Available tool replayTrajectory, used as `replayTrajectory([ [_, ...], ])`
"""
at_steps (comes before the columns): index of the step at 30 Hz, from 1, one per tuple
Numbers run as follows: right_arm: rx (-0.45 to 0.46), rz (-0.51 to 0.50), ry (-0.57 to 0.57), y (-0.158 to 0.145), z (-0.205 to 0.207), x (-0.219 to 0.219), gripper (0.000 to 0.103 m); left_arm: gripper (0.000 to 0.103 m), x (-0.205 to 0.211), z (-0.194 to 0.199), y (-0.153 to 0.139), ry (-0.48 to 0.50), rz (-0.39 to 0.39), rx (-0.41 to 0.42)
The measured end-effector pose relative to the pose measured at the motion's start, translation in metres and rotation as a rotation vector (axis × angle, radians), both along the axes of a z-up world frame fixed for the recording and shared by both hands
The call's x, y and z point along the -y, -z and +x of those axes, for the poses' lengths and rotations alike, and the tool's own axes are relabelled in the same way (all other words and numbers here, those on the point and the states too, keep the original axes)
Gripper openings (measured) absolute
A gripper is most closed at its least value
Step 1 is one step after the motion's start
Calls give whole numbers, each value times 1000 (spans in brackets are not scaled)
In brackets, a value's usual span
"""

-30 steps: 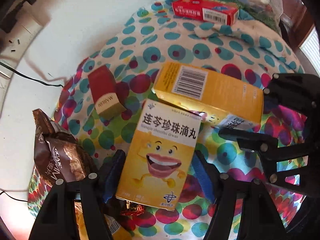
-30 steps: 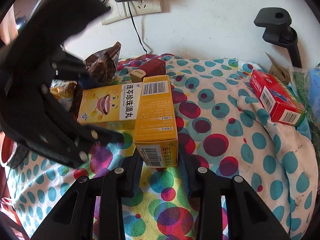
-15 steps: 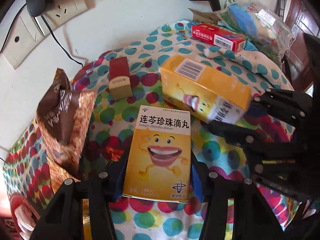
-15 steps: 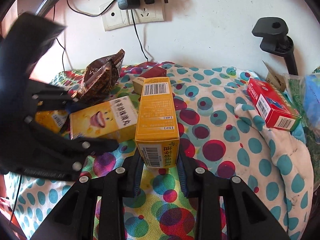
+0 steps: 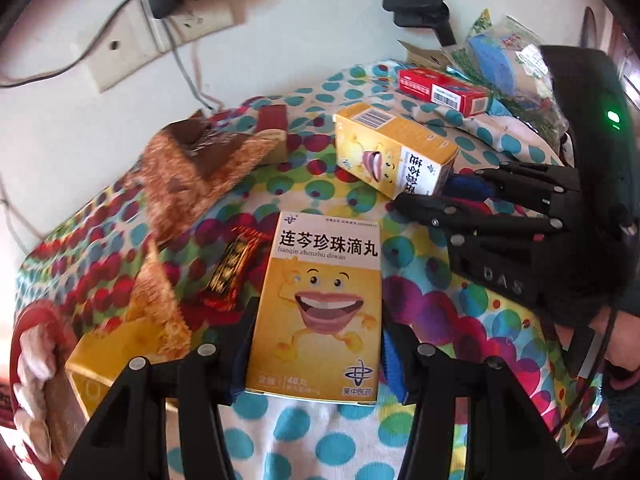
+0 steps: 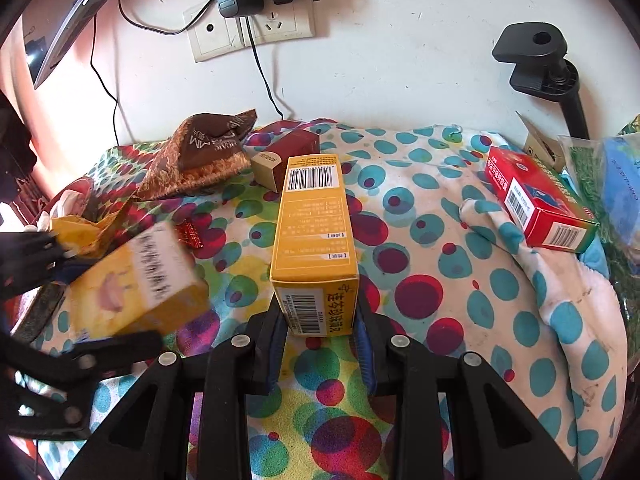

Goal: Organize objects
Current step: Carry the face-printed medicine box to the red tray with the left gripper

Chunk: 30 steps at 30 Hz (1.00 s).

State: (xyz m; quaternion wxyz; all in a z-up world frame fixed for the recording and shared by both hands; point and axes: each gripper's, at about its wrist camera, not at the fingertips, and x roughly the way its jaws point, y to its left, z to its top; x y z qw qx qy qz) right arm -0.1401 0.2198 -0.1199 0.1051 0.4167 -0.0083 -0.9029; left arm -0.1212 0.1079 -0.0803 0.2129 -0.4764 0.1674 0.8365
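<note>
My left gripper point(image 5: 316, 352) is shut on a yellow medicine box with a smiling face point(image 5: 324, 300), its blue pads pressing on the long sides. In the right wrist view that same box point(image 6: 136, 280) shows blurred at the left, off the cloth. My right gripper point(image 6: 320, 340) is shut on the near end of a second yellow box point(image 6: 314, 232), which lies barcode side up, pointing away over the spotted cloth point(image 6: 440, 240). In the left wrist view this second box point(image 5: 392, 156) sits further back on the right, with the right gripper point(image 5: 432, 190) on it.
A brown snack bag point(image 6: 200, 152) and a small dark red box point(image 6: 288, 152) lie near the wall. A red box point(image 6: 536, 200) rests on a fold of cloth at the right, beside plastic bags point(image 5: 504, 64). A red candy wrapper point(image 5: 232, 268) lies mid-left. A black clamp point(image 6: 536, 56) and wall sockets point(image 6: 256, 28) stand behind.
My left gripper closed on the smiling-face box and carried it left, away from the second box it had been touching, rolling as it went. The right gripper kept still with its box.
</note>
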Motion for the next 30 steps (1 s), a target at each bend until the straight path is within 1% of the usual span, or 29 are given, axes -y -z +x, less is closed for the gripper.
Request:
replayTrajectory([
  [1, 4, 0, 1, 1, -1, 0, 29, 54, 6, 4, 2, -12, 12, -3],
  [4, 14, 3, 5, 2, -2, 2, 29, 54, 17, 25, -9, -69, 18, -39],
  [9, 16, 28, -3, 1, -1, 5, 29, 54, 37, 50, -22, -152, 31, -63],
  [11, 14, 44, -8, 1, 0, 8, 29, 54, 39, 56, -24, -169, 21, -76],
  [15, 15, 66, -11, 1, 0, 11, 29, 54, 52, 69, -33, -202, 33, -95],
  [16, 16, 68, -11, 1, 0, 12, 29, 54, 56, 73, -36, -223, 31, -112],
  [18, 15, 75, -10, 1, 0, 12, 29, 54, 59, 77, -39, -224, 20, -117],
  [24, 20, 94, -12, 2, 0, 15, 29, 54, 84, 89, -49, -281, 7, -153],
  [26, 24, 98, -13, 2, -1, 16, 29, 54, 97, 91, -53, -315, 13, -162],
  [30, 24, 113, -13, 3, -1, 18, 29, 54, 124, 91, -58, -376, 29, -156],
])
